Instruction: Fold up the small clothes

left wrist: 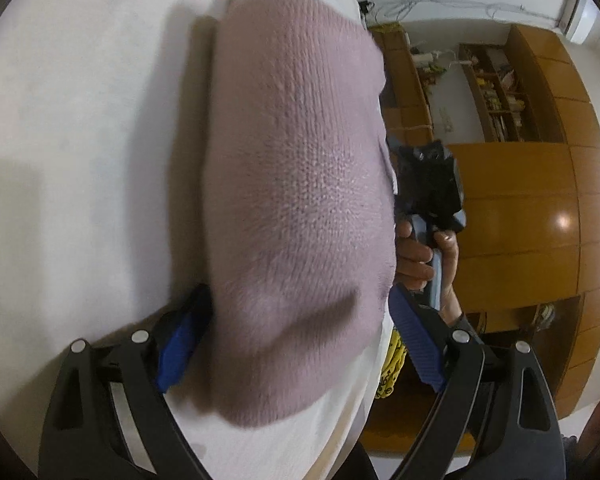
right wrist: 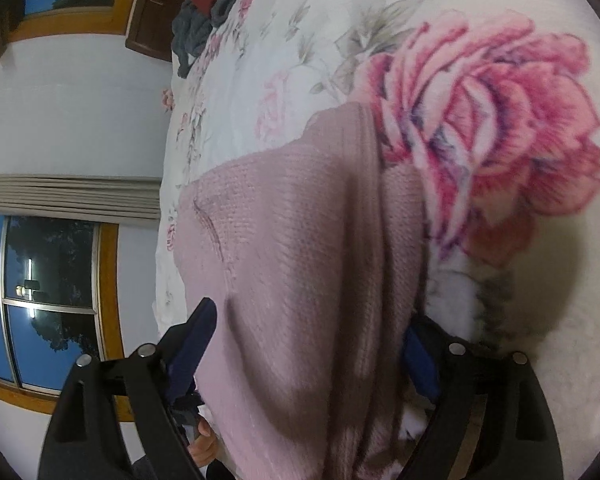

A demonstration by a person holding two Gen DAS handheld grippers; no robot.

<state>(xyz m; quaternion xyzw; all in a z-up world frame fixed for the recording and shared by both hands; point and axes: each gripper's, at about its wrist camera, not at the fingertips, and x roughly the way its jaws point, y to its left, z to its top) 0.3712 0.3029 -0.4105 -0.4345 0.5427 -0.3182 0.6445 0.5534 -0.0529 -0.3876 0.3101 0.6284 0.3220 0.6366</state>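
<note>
Since both cameras are basically buried in knit, the whole thing comes down to how the pink sweater [left wrist: 296, 184] sits relative to each set of fingers. It's lying on the bed [left wrist: 72, 128], and in the left wrist view it runs as a long band from the bottom centre of the frame up to the top centre, so its long axis points straight ahead along the fingers.

The left gripper [left wrist: 296, 344] has its blue pads spread wide, one on each side of the near end of the sweater. Cloth fills the gap, but the pads look apart, not pinching, so I'd call it straddling, not gripping.

Same story for the right gripper [right wrist: 308, 352] in the right wrist view: fingers apart, sweater bunched between them with a fold ridge running up the middle of the frame toward the big flower print [right wrist: 500, 136] at upper right. A seam or neckline curve shows at centre left.

At the right edge of the left view you can see a hand [left wrist: 420, 256] holding the other gripper, just beside the sweater's edge. So both grippers are at the garment, roughly equally near. My guess is the next move needs both to close on the near edge and carry it forward along that long axis.
</note>
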